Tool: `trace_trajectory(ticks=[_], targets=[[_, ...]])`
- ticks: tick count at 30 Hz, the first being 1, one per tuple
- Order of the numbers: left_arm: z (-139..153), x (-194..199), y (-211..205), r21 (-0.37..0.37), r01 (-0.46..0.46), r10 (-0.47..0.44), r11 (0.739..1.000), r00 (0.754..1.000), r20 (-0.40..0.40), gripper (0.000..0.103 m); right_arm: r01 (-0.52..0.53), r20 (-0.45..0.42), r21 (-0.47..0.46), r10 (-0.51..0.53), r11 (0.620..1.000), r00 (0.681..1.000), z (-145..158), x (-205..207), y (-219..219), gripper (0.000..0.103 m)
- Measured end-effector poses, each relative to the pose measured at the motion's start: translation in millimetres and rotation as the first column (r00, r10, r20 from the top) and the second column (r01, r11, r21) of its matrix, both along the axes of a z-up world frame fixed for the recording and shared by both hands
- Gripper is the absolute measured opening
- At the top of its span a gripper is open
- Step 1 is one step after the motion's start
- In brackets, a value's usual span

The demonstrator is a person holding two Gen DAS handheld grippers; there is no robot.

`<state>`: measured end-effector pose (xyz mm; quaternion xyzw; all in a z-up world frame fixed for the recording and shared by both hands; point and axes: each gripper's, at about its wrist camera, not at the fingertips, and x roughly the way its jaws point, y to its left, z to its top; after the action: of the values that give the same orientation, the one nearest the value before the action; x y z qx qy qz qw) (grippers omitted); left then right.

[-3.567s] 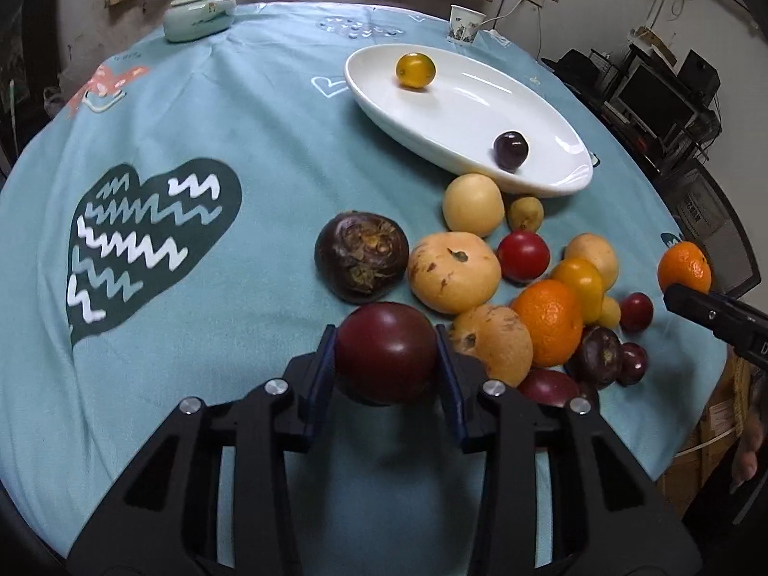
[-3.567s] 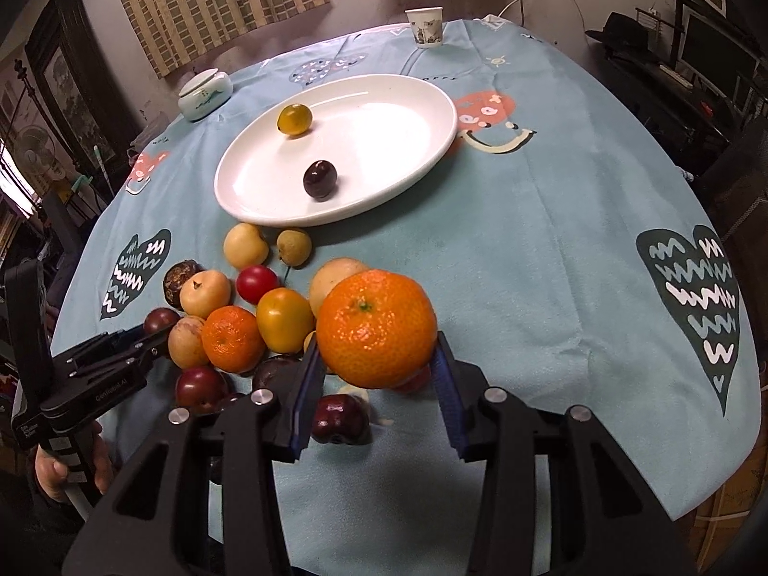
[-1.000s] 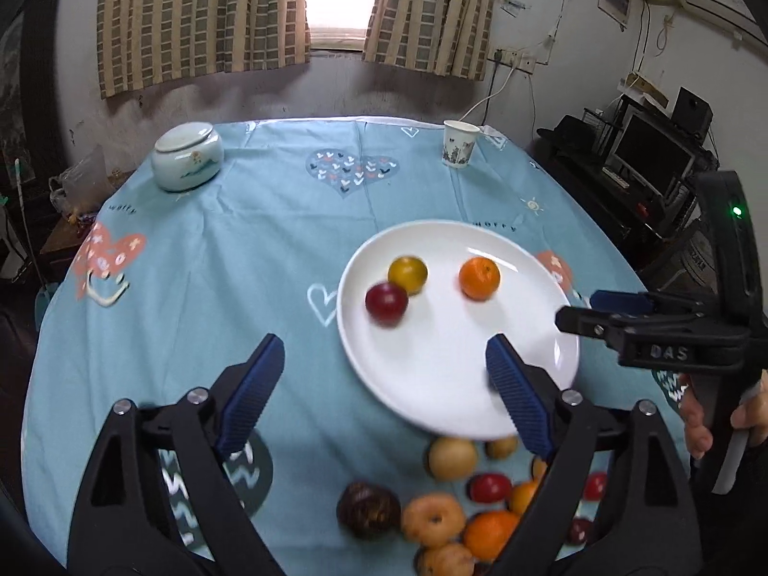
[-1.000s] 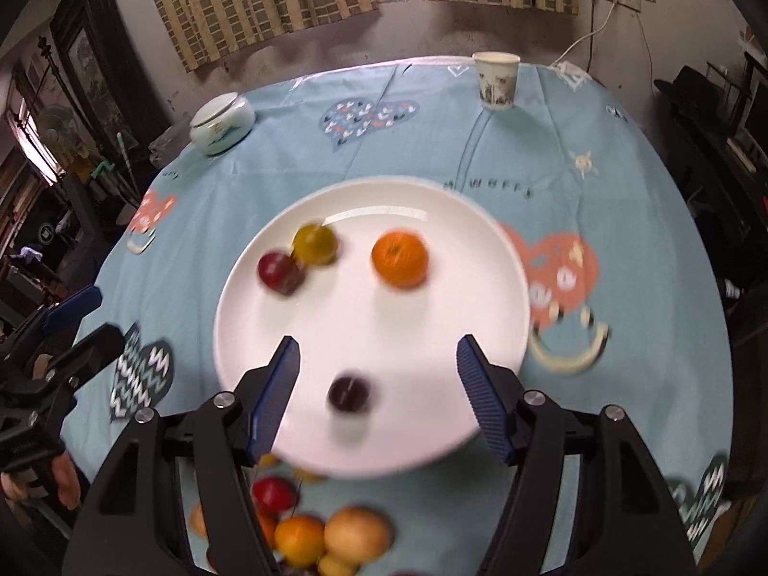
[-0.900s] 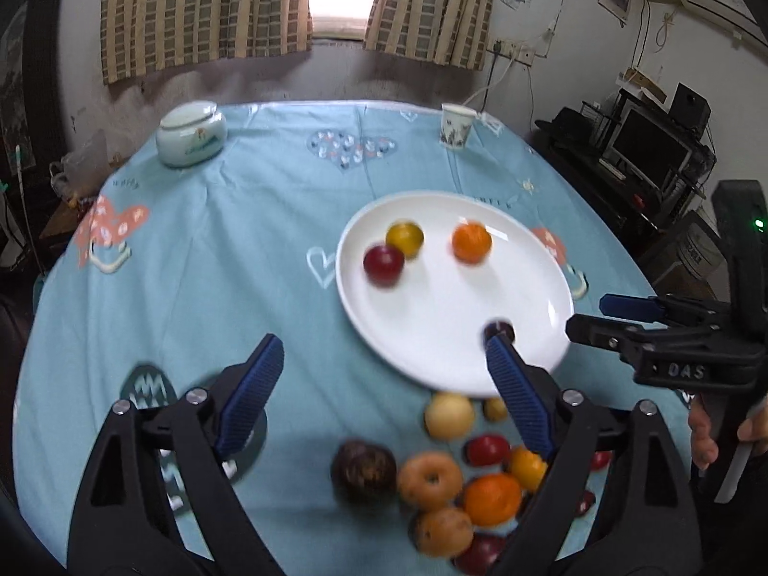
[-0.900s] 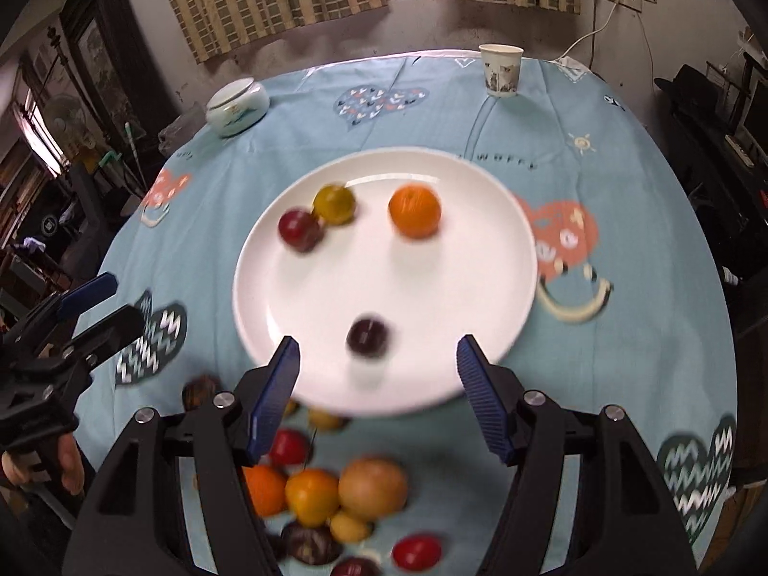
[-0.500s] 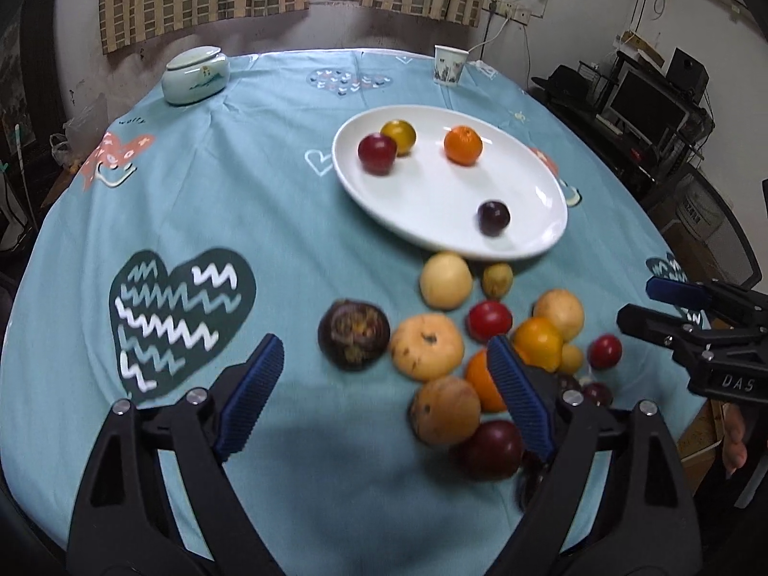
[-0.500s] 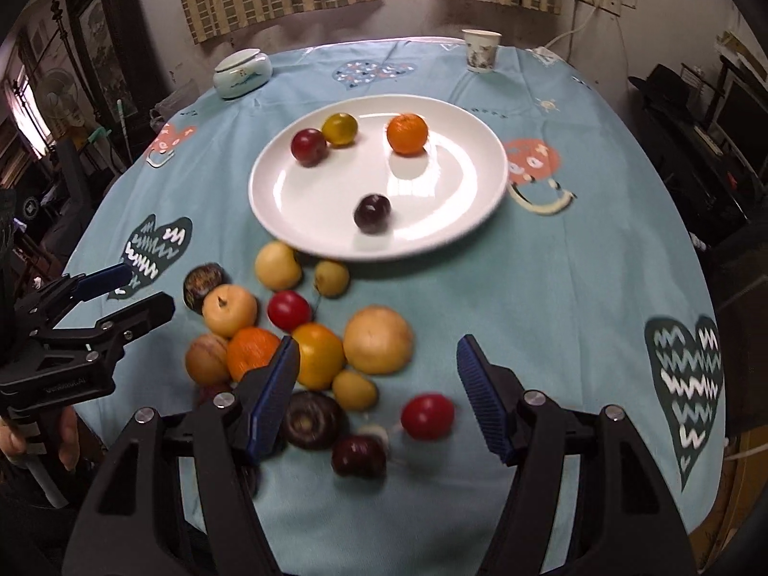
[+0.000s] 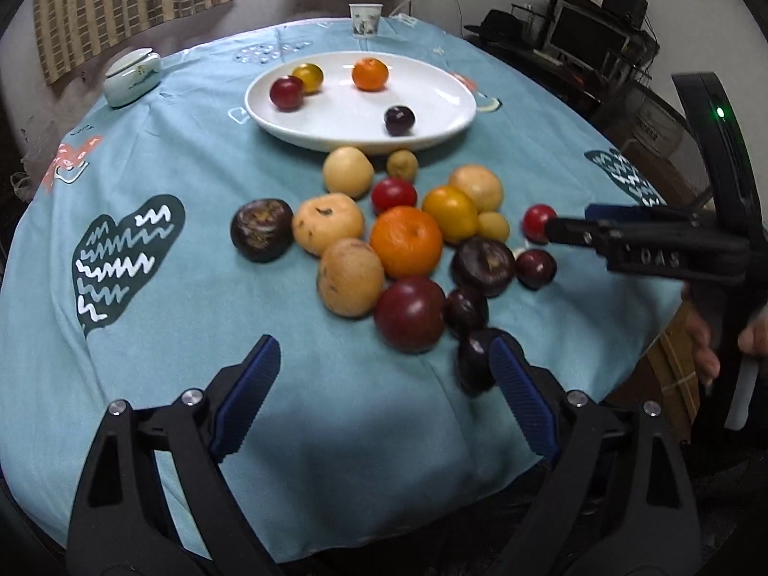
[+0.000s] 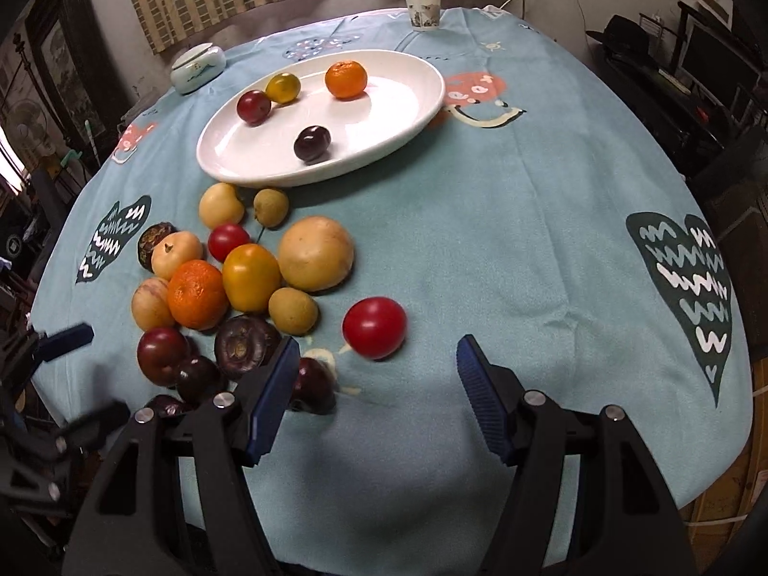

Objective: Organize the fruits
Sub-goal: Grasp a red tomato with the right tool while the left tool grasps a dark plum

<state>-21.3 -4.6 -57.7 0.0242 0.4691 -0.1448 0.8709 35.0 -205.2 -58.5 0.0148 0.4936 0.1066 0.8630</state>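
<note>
A white oval plate (image 9: 432,81) (image 10: 408,96) holds an orange (image 9: 369,74), a yellow fruit (image 9: 308,77), a dark red plum (image 9: 286,92) and a dark purple plum (image 9: 399,120). Several loose fruits lie in a pile in front of it, among them an orange (image 9: 405,241) and a large dark red plum (image 9: 409,314). My left gripper (image 9: 384,384) is open and empty, low near the pile's front. My right gripper (image 10: 374,374) is open and empty, just behind a red tomato (image 10: 374,327).
A lidded ceramic jar (image 9: 132,78) and a paper cup (image 9: 365,20) stand at the far side of the round table with its blue cloth (image 9: 144,168). The table's near edge lies just under both grippers. Desks and monitors (image 9: 590,33) stand to the right.
Both grippers have let go of their fruits onto the plate, then pulled back and down from above the plate to the near side of the pile.
</note>
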Motion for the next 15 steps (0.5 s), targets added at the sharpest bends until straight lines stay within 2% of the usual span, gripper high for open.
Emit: trace_trajectory(ticks=[3, 7, 8, 10, 15], targets=[[-5.2, -0.5, -3.3, -0.026, 0.022, -0.022, 0.999, 0.999, -0.031, 0.091, 0.001, 0.003, -0.004, -0.001, 1.000, 1.000, -5.9, 7.6, 0.1, 0.062], [-13.7, 3.5, -10.6, -0.035, 0.047, -0.050, 0.998, 0.996, -0.080, 0.091, -0.012, -0.036, -0.025, 0.011, 1.000, 0.999, -23.9, 20.2, 4.3, 0.043], [-15.3, 4.5, -12.4, -0.040, 0.056, -0.060, 0.998, 0.994, -0.089, 0.091, -0.021, -0.011, -0.030, 0.020, 0.999, 1.000, -23.2, 19.3, 6.1, 0.031], [-18.3, 6.4, -17.5, -0.049, 0.075, -0.080, 0.996, 0.991, -0.107, 0.091, -0.025, -0.014, -0.013, 0.025, 1.000, 1.000, -21.3, 16.4, 6.9, 0.031], [-22.1, 7.4, -26.7, -0.065, 0.096, -0.103, 0.993, 0.988, -0.117, 0.091, -0.002, 0.040, 0.006, 0.002, 1.000, 0.999, -3.4, -1.1, -3.4, 0.031]])
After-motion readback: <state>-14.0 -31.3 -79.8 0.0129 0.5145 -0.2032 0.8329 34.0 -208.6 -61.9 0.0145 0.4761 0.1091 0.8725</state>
